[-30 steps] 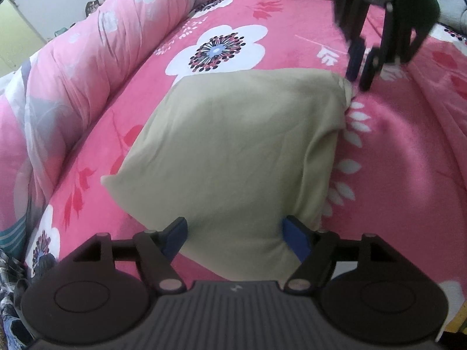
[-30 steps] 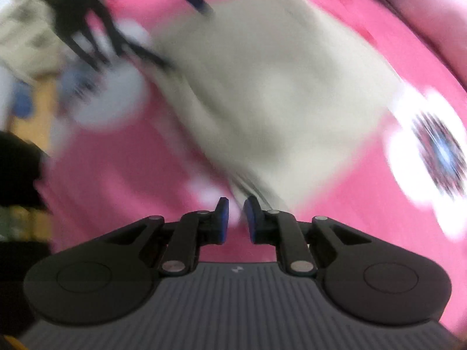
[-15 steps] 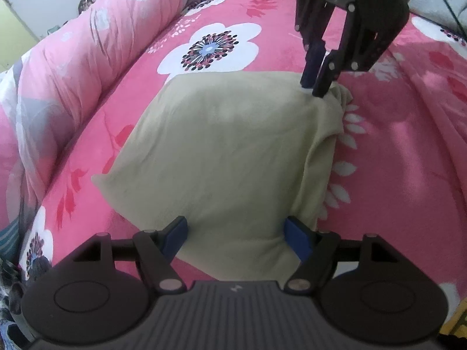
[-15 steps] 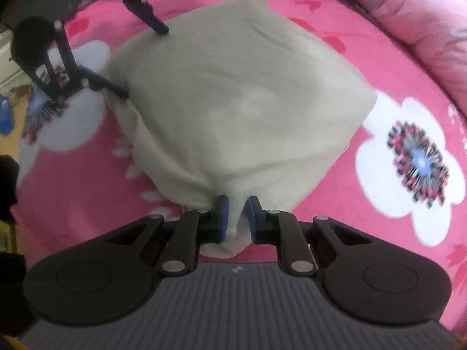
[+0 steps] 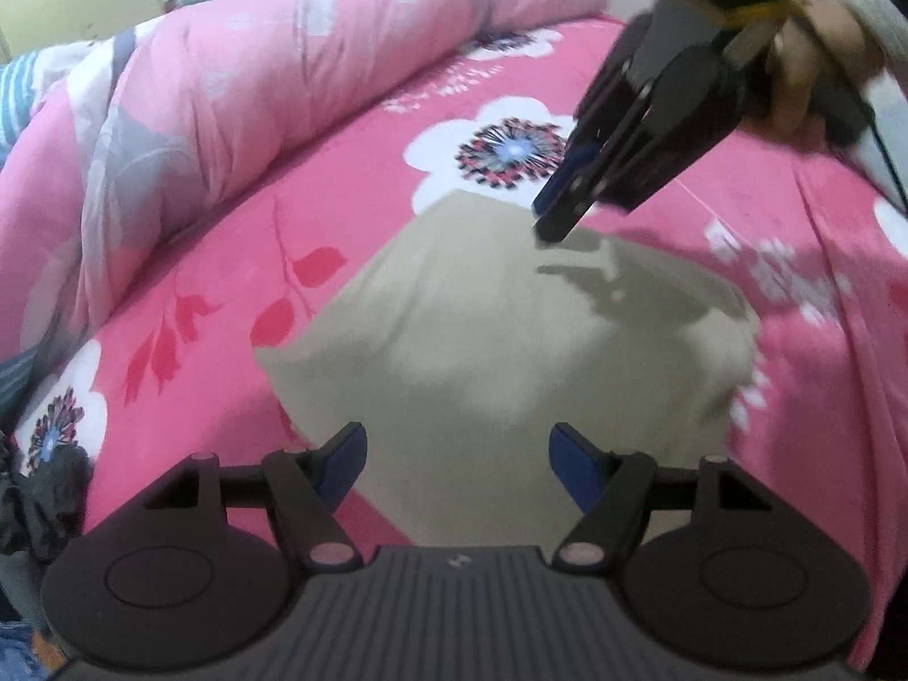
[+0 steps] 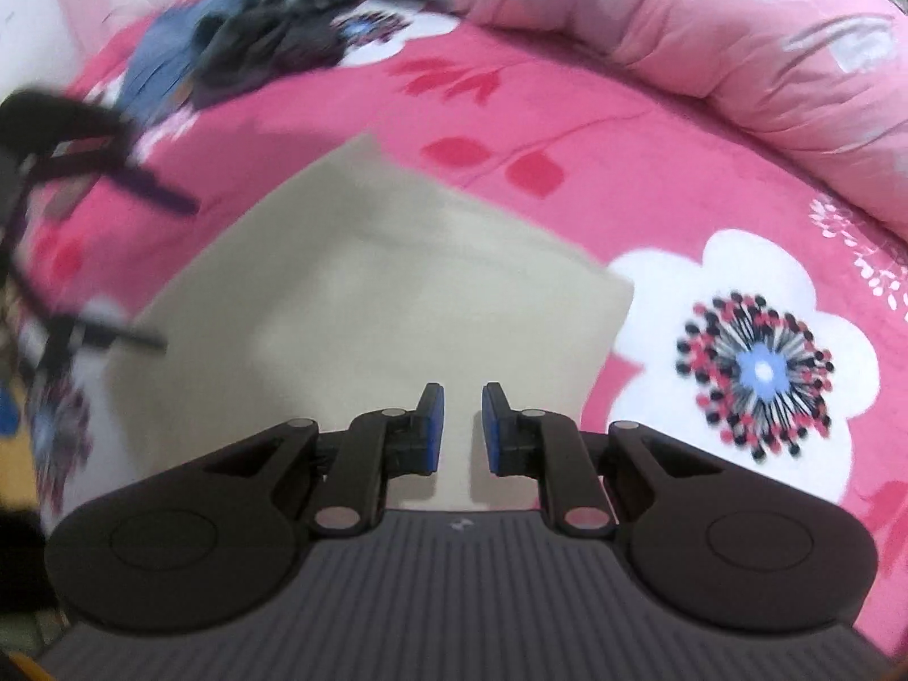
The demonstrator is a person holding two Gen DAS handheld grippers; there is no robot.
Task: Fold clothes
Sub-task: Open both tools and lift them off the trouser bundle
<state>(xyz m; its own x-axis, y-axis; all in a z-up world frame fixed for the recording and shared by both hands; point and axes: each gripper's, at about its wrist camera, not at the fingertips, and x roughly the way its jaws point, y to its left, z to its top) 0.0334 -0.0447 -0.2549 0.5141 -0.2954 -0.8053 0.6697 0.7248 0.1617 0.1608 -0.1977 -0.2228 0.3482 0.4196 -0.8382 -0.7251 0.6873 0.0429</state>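
Garment [image 5: 511, 340]: beige cloth, already folded to a compact rough square, lies flat on the pink floral bed sheet [image 5: 352, 181], between the rolled pink quilt [image 5: 198, 102] and the big white flower print [image 6: 760, 363]. Edges look fairly even; one side sags in a loose rounded lip.

Your left gripper [image 5: 457, 462] hangs over the near edge of the cloth, jaws wide and just starting to close, nothing pinched between them. Your right gripper [image 6: 461, 425] is over the opposite side, jaws nearly together with a narrow gap and no cloth caught in it; in the left wrist view its tips sit just above the fabric, casting a shadow on it.

Judgement: the fold itself looks done or one fold short, and both hands are free of the cloth. Next, either take the finished bundle by two edges and move it aside, or reach toward the dark heap of clothes [image 6: 267, 40] at the far end of the bed. Both call for opening the right jaws first.
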